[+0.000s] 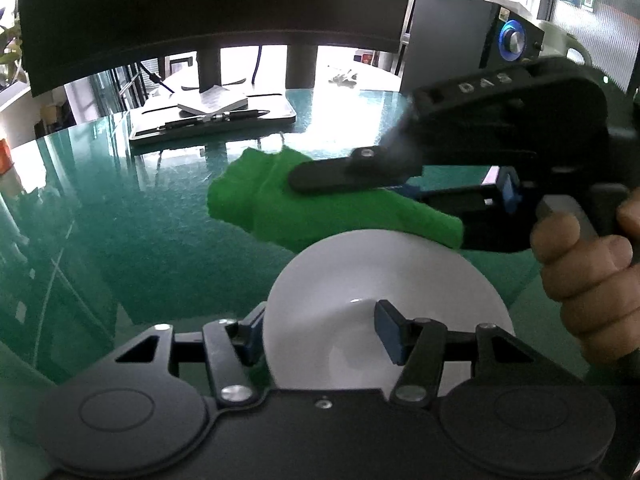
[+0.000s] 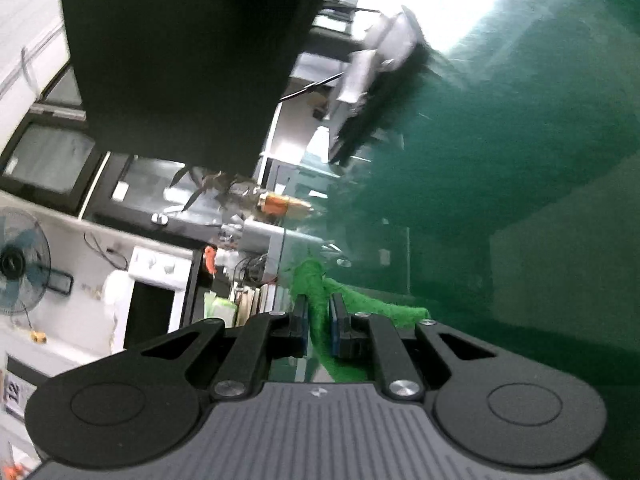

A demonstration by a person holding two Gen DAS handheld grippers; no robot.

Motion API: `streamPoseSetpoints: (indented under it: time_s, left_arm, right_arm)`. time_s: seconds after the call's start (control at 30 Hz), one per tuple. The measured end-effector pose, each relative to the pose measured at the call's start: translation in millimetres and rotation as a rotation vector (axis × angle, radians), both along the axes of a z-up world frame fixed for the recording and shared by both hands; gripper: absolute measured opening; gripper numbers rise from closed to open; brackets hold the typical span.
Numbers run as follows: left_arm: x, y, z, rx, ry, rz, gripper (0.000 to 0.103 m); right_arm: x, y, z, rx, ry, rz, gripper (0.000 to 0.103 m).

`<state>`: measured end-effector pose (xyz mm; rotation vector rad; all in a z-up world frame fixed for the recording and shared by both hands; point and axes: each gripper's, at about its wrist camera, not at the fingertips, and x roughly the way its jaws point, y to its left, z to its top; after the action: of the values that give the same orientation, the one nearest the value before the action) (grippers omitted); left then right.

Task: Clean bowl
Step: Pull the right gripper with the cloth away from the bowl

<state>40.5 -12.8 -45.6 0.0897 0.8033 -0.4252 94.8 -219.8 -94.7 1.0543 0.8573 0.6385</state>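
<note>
In the left wrist view, the left gripper (image 1: 320,330) sits at the bottom centre of the frame, its black fingers with blue pads set wide apart around the near rim of a round white ceramic bowl (image 1: 384,280). One pad lies outside the rim on the left, the other inside the bowl on the right; whether both pads press the wall I cannot tell from this angle. The bowl fills the lower middle of the picture, over a glossy dark green tabletop (image 1: 120,220).

Just above the bowl's far rim, the right gripper (image 1: 340,184) comes in from the right edge, held by a person's hand (image 1: 592,276) at the lower right. Its jaws are closed on a bright green fuzzy cloth (image 1: 280,204), which bulges out to the left and hangs at the bowl's far edge — touching or just above it, I cannot tell.

The right wrist view, tilted sideways, shows the same grip (image 2: 318,324): the two blue pads nearly together with the cloth pinched between them.

In the upper part of the left wrist view stand a large dark monitor (image 1: 216,8) and, beneath it, a black tray with a pen (image 1: 212,120).
</note>
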Motion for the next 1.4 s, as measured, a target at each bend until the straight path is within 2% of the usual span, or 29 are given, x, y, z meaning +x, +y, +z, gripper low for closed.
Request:
streamPoseSetpoints:
  time_s: [0.07,0.23,0.4,0.53,0.63,0.73,0.8,0.83,0.93,1.0,1.07,1.17,1.2,1.27,1.33,1.4]
  left_arm:
    - [1.1,3.5,-0.1,-0.002,0.002,0.012,0.056]
    - [2.6,11.0,-0.7,-0.018,0.010,0.037,0.056]
    - [6.3,8.3,0.7,0.048,-0.044,0.079,0.054]
    - [13.7,10.8,1.8,0.024,-0.014,0.091,0.049]
    - [14.8,15.7,1.0,-0.015,0.012,0.110,0.048]
    - [15.2,19.4,0.4,-0.042,0.032,0.129,0.048]
    - [14.5,19.0,0.8,-0.039,0.035,0.137,0.048]
    - [13.3,18.6,2.4,-0.028,0.036,0.135,0.048]
    - [9.2,17.3,8.4,0.014,0.039,0.124,0.047]
    - [6.5,16.4,12.4,0.042,0.042,0.117,0.042]
    - [4.5,16.0,18.7,0.082,0.022,0.115,0.042]
    - [14.0,14.8,34.1,0.173,-0.043,0.089,0.042]
    - [17.2,12.9,35.8,0.187,-0.046,0.070,0.042]
    - [28.5,2.7,34.0,0.244,-0.045,-0.028,0.042]
    - [35.9,-5.1,29.6,0.281,-0.034,-0.090,0.043]
    - [45.7,-10.6,23.6,0.276,-0.008,-0.157,0.044]
  right_arm:
    - [-2.1,-1.2,0.1,-0.008,-0.001,-0.007,0.011]
    - [-33.6,-35.9,-8.7,0.063,0.005,-0.078,0.011]
    - [-66.1,-51.2,-10.8,0.091,-0.011,-0.063,0.011]
    - [-80.4,-44.0,1.0,-0.013,-0.098,-0.051,0.011]
    - [-89.1,-38.5,17.6,-0.227,-0.213,-0.114,0.011]
    - [-97.3,-24.8,20.1,-0.217,-0.249,-0.010,0.011]
    - [-105.3,-12.7,25.2,-0.253,-0.300,0.052,0.011]
    - [-108.3,-7.1,27.0,-0.276,-0.326,0.077,0.009]
    - [-103.4,-10.6,26.0,-0.285,-0.329,0.040,0.004]
    - [-98.7,-19.8,28.0,-0.392,-0.343,-0.067,0.008]
    - [-97.2,-24.2,28.2,-0.479,-0.341,-0.124,0.008]
    - [-106.2,-20.9,34.8,-0.470,-0.402,-0.039,0.009]
    - [-111.4,-15.4,38.6,-0.486,-0.437,0.003,0.009]
    - [-123.1,-0.8,45.5,-0.546,-0.507,0.082,0.009]
    - [-131.7,8.6,48.8,-0.575,-0.545,0.144,0.009]
    - [-141.3,19.1,49.9,-0.587,-0.570,0.209,0.009]
